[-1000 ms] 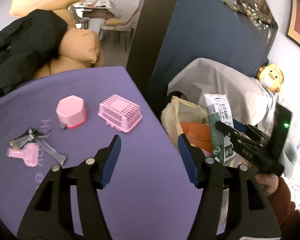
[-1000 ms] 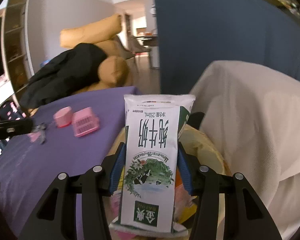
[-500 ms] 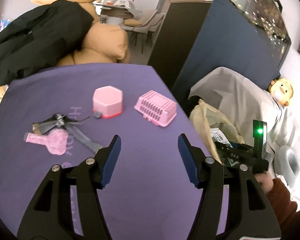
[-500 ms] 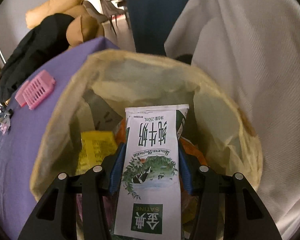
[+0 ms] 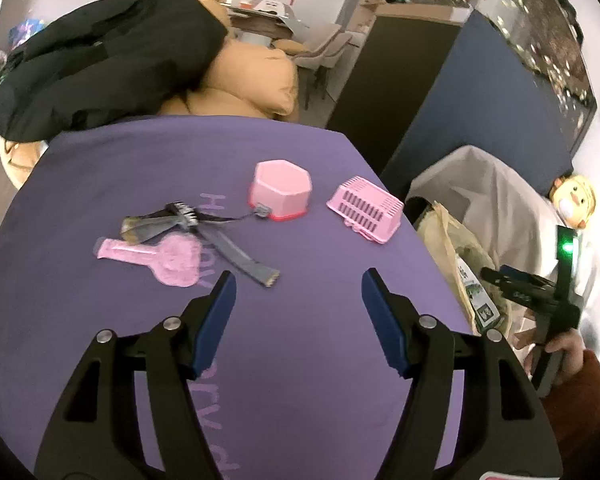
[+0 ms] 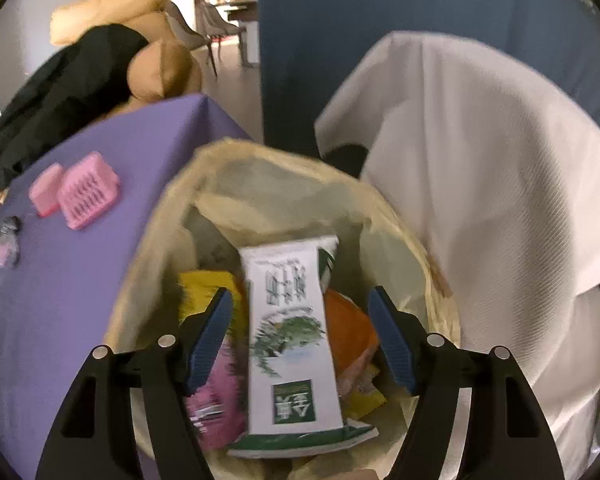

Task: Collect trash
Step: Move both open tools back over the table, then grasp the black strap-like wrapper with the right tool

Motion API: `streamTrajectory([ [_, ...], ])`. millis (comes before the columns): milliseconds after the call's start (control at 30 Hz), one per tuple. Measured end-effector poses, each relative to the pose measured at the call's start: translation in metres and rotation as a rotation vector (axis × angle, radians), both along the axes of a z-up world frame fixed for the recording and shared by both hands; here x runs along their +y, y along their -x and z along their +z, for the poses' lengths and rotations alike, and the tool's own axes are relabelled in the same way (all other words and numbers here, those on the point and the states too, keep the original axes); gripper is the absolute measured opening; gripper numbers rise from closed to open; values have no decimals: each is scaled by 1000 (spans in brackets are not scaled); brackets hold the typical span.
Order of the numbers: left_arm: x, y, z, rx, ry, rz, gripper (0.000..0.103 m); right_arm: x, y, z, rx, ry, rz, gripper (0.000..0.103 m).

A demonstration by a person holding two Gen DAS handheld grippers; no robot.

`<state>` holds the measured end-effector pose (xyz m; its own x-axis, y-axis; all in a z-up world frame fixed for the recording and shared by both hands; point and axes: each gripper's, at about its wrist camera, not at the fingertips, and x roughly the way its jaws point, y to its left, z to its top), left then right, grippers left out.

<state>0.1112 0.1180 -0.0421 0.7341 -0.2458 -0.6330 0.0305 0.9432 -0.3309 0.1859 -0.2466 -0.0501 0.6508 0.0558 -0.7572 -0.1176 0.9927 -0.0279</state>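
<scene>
Purple tablecloth covers the work surface; sofa cushions and a dark coat lie beyond. The trash bag stands off the table's right edge. Right gripper is above the bag, fingers spread wide, gripping nothing. The milk carton lies loose inside among yellow, orange and pink wrappers. Its label shows Chinese characters on a green panel; finer print is blurred. Left gripper hangs wide open and empty over the cloth. Judged outstanding: pink wrapper and grey wrapper, left of centre.

Milk carton print blurred (bag hides its base).
</scene>
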Motion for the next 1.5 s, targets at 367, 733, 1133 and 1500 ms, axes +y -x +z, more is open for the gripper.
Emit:
streamTrajectory([
  [367, 67, 14, -10, 4, 10, 170, 62, 71, 20, 46, -74, -40, 156, 69],
  [733, 131, 30, -34, 79, 2, 293, 62, 193, 20, 26, 11, -121, 364, 69],
  [1133, 146, 39, -46, 115, 32, 242, 62, 337, -5, 7, 24, -92, 656, 67],
  [1500, 145, 34, -48, 139, 27, 240, 62, 348, -27, -16, 119, -84, 630, 19],
])
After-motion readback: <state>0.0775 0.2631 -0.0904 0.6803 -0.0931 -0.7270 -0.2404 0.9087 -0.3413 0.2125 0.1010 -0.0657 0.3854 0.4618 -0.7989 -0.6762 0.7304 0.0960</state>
